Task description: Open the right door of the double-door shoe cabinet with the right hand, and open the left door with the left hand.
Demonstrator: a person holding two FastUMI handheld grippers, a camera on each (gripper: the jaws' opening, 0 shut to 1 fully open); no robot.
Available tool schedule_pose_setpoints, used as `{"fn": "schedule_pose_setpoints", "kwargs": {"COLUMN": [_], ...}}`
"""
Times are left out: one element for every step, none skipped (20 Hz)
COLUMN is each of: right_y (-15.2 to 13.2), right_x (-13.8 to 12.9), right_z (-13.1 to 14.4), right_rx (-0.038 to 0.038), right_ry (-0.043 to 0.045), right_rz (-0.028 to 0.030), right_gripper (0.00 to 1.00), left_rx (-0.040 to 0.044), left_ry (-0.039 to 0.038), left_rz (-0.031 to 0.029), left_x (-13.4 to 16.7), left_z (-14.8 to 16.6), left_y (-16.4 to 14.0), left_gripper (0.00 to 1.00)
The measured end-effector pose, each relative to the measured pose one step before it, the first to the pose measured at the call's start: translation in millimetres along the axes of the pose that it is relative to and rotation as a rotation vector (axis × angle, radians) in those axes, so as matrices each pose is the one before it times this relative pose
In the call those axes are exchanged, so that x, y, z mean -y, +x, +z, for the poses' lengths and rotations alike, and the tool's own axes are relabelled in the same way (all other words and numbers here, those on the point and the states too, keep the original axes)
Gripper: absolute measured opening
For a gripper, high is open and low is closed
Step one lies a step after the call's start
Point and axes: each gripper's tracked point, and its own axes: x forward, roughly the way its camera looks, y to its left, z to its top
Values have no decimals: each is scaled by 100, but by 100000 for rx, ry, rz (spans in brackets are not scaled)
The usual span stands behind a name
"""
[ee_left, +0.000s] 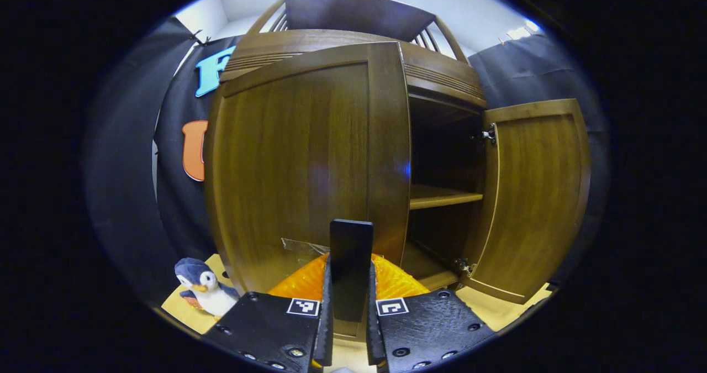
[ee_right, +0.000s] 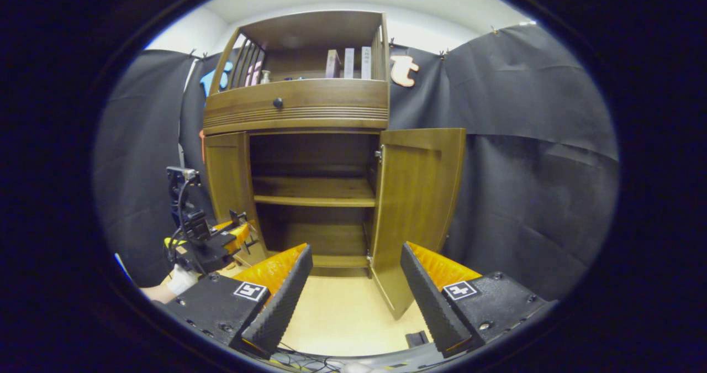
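The brown wooden shoe cabinet (ee_right: 323,105) stands against the black cloth wall. Its left door (ee_left: 298,163) is swung partway out, and a flat black handle (ee_left: 351,246) on it sits between the fingers of my left gripper (ee_left: 349,276), which is shut on it. The right door (ee_left: 536,196) stands wide open, well apart from any gripper. In the right gripper view both the left door (ee_right: 226,177) and the right door (ee_right: 417,207) are open, baring the inner shelf (ee_right: 315,193). My right gripper (ee_right: 356,290) hangs open in front of the cabinet, holding nothing. The left gripper (ee_right: 212,240) sits at the left door's lower edge.
A plush penguin (ee_left: 205,291) sits on the floor left of the cabinet. Books (ee_right: 349,62) stand on the cabinet's top shelf above a drawer with a dark knob (ee_right: 278,103). A gloved hand (ee_right: 179,279) holds the left gripper. Pale floor (ee_right: 342,312) lies before the cabinet.
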Motion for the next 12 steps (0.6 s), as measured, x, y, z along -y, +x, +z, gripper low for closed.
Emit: {"fn": "schedule_pose_setpoints", "kwargs": {"right_y": [-26, 107, 61, 90, 151, 115, 31, 97, 145, 83, 131, 13], "right_x": [-222, -271, -200, -237, -327, -376, -331, -357, -147, -121, -118, -93], "right_z": [-56, 25, -141, -88, -74, -2, 51, 339, 140, 346, 253, 176], "right_rx": [-77, -223, -259, -420, -401, -518, 94, 366, 55, 560, 320, 438], "right_ry": [-390, -374, -458, -391, -210, -289, -172, -224, -750, -714, -711, -725], "right_rz": [876, 947, 909, 844, 1109, 1213, 1357, 1243, 588, 344, 421, 599], "right_gripper": [100, 100, 100, 100, 100, 100, 100, 100, 100, 100, 100, 100], "left_rx": [756, -65, 287, 96, -75, 107, 241, 317, 6, -186, -100, -88], "left_ry": [-418, 53, 39, -187, -311, -126, 597, 182, 255, 174, -401, -664], "left_rz": [106, 78, -2, -87, -22, 499, 689, 512, 515, 687, 402, 306], "left_x": [-238, -181, -267, -298, -174, -205, -261, -219, -245, -180, -190, -233], "left_z": [78, -23, 17, -27, -33, -7, 39, 9, 64, -102, -1, -68], "left_y": [-594, -565, -382, -403, -496, -364, -346, -242, -255, -262, -302, -256], "left_gripper": [23, 23, 23, 23, 23, 23, 23, 23, 23, 23, 23, 31]}}
